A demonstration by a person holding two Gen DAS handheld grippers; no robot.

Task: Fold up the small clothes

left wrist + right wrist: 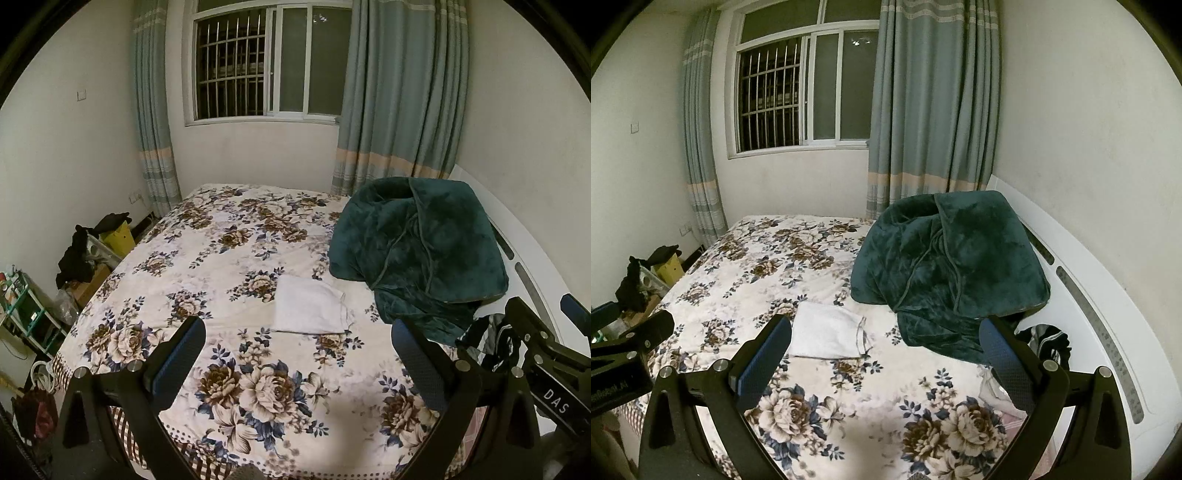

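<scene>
A white garment (308,308) lies folded flat in the middle of the floral bed (221,266); it also shows in the right wrist view (827,334). A dark black-and-white garment (491,338) lies crumpled at the bed's right edge, and shows in the right wrist view (1047,341) too. My left gripper (295,354) is open and empty, held above the near part of the bed, short of the white garment. My right gripper (886,354) is open and empty, beside the left one; it also shows in the left wrist view (539,332).
A dark green fleece blanket (417,243) is heaped on the bed's right side against the white headboard (1108,317). Boxes, dark clothes and a shelf (85,254) crowd the floor left of the bed. A window and curtains (399,92) are behind.
</scene>
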